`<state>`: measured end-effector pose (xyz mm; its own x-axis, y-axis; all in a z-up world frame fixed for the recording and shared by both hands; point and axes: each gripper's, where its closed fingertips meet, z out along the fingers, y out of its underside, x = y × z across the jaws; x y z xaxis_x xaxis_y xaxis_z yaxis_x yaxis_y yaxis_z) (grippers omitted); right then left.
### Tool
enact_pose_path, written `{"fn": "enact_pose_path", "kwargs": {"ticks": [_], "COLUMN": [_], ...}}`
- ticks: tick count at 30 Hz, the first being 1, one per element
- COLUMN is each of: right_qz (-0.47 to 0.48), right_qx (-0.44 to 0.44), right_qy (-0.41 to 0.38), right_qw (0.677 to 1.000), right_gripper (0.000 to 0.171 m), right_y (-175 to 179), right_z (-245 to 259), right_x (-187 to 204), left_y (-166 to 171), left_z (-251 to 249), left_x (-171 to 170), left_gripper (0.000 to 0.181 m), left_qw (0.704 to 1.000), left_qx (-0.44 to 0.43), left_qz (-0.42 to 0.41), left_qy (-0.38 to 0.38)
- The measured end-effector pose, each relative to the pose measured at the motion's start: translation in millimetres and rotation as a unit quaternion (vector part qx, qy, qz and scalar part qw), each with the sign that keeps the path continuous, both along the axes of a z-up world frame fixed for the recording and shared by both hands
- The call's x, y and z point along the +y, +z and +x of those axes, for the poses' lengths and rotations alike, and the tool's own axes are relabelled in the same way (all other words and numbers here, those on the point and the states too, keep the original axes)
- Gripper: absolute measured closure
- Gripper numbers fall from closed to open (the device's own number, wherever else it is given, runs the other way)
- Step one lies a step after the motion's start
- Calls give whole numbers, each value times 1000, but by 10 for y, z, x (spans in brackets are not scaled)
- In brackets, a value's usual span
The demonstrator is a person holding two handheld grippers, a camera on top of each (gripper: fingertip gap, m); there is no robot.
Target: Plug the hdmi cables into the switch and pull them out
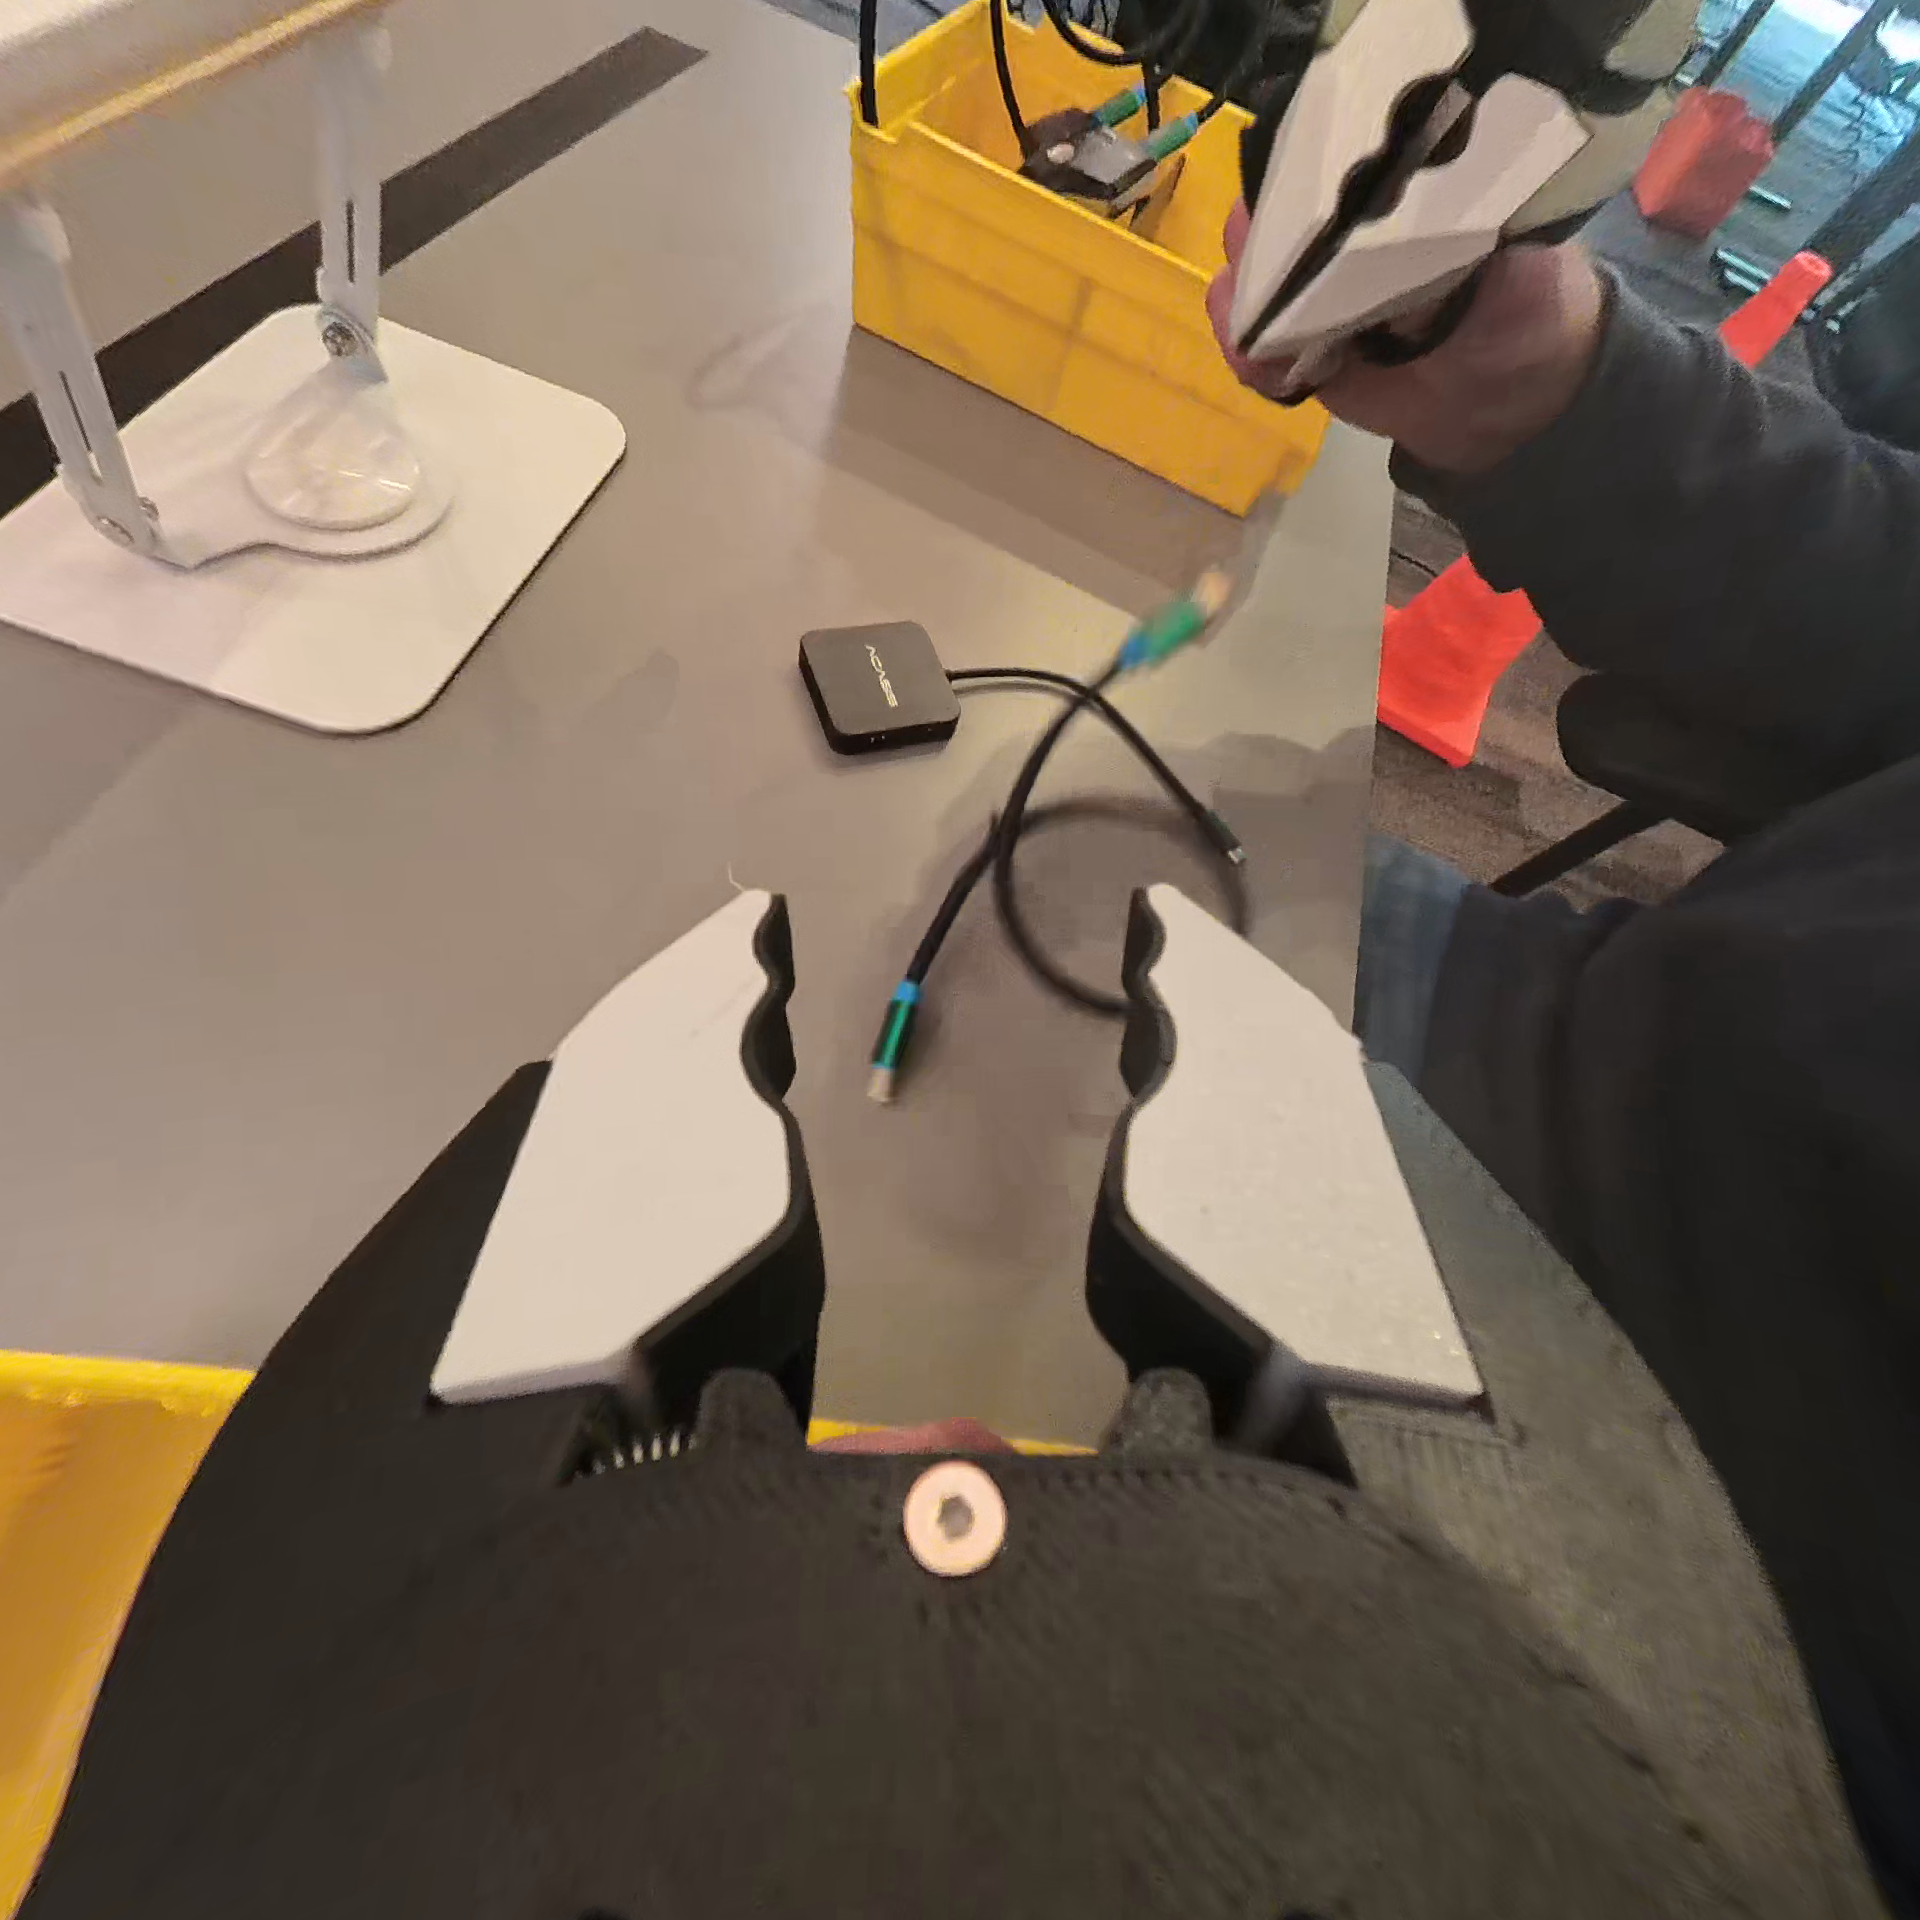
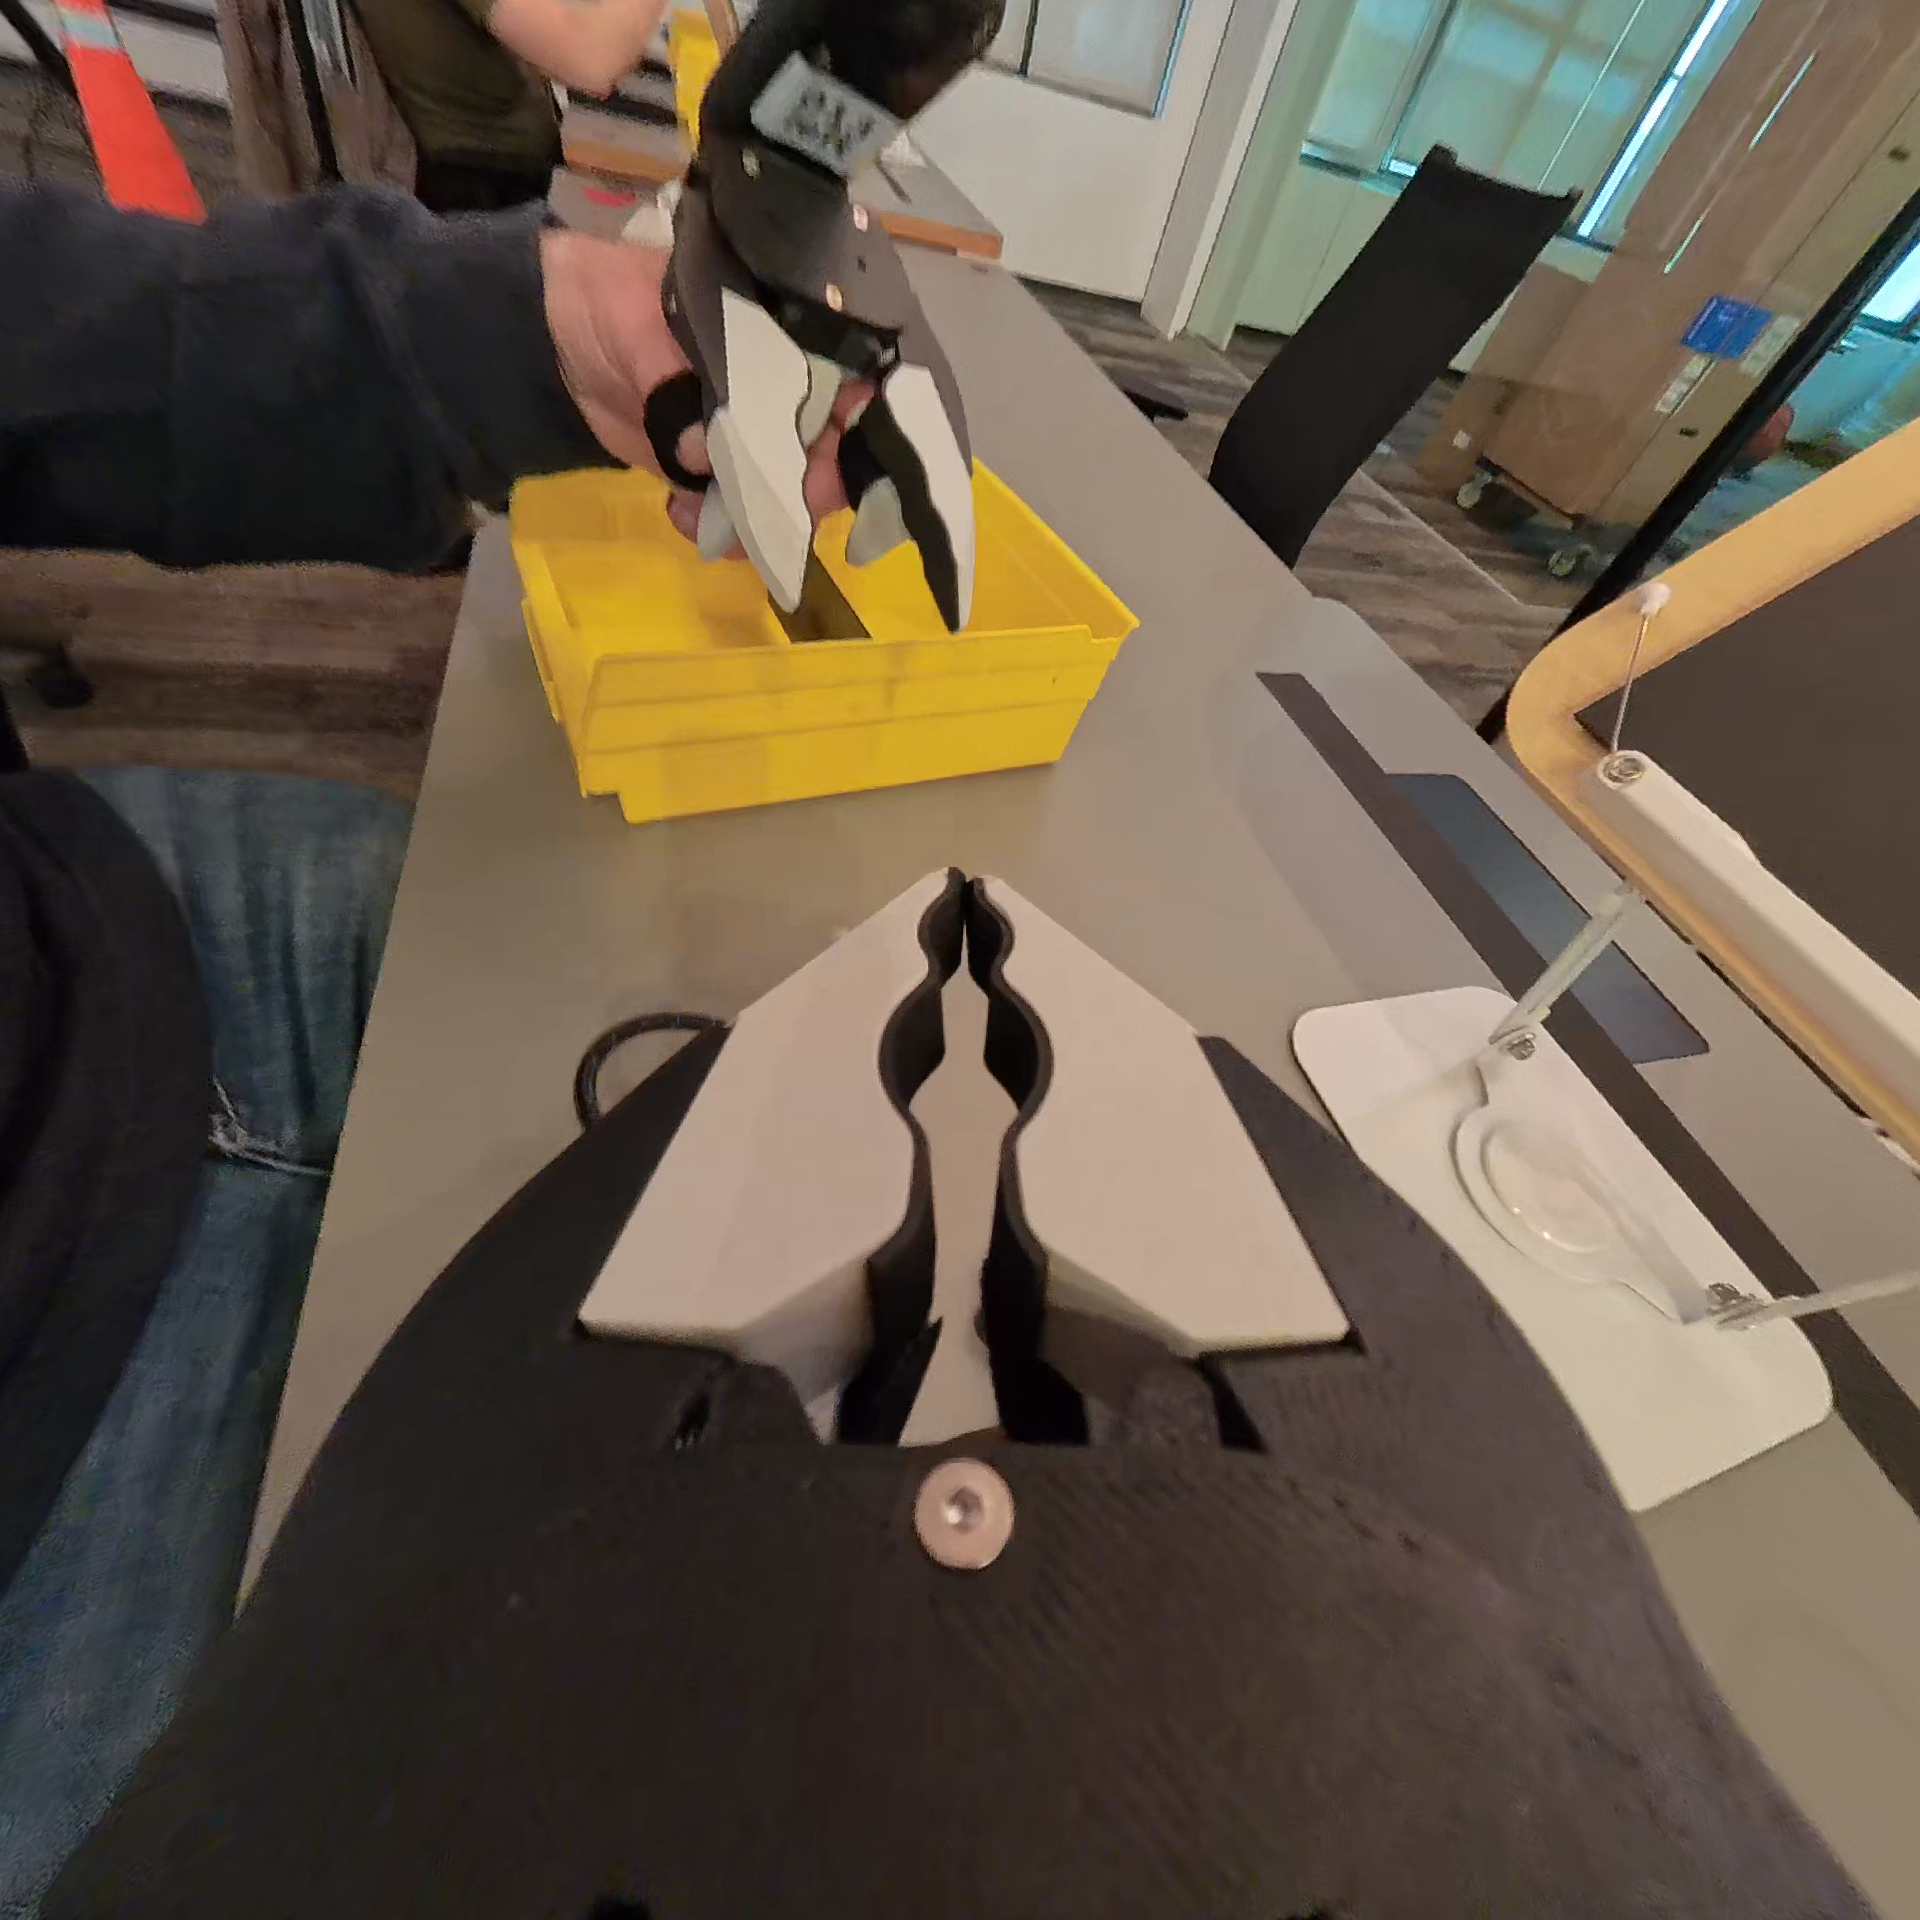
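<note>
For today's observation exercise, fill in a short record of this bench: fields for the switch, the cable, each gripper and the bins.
switch: black box flat on the grey table, no HDMI plug inserted
HDMI cable: black; near plug lies on the table, far plug is blurred
left gripper: open, empty, above the near plug
right gripper: shut, empty
far bin: yellow, holds more cables
other bin: yellow, contents unclear

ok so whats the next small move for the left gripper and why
Probably lower the left gripper onto the near HDMI plug and close on it. The gripper is open and empty, the plug lies loose on the table almost between its fingers, and the switch has no HDMI cable in it. The right gripper is shut and raised, well away.
</note>
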<state>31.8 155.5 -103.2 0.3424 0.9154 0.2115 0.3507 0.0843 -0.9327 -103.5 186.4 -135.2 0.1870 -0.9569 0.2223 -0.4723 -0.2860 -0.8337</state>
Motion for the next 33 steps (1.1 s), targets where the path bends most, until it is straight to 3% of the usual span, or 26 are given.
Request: {"fn": "enact_pose_path", "kwargs": {"ticks": [7, 9, 10, 17, 20, 25, 33], "right_qz": [-85, -149, -180, -300, -340, -313, -152], "right_qx": [-148, -209, -241, -335, -275, -249, -239], "right_qy": [-19, -28, -32, -100, -101, -88, -49], "right_qw": [985, 966, 953, 888, 893, 912, 958], "right_gripper": [171, 136, 130, 131, 153, 154, 154], "right_y": [-675, -955, -1095, -1912, -1916, -1849, -1357], "right_z": [5, 123, 206, 694, 624, 541, 318], "right_x": [48, -26, -86, -300, -285, -215, -110], "left_y": [-167, -249, -277, -436, -511, -550, -480], "left_z": [441, 547, 598, 812, 854, 928, 1021], "left_x": [-258, -341, -378, -509, -516, -551, -519], "left_gripper": [123, 124, 125, 130, 130, 132, 129], "left_qw": [997, 994, 993, 990, 990, 990, 990], "left_qx": [55, 79, 87, 108, 109, 105, 90], "left_qz": [39, 45, 50, 53, 52, 53, 83], "left_qy": [-42, -53, -58, -71, -70, -73, -77]}}
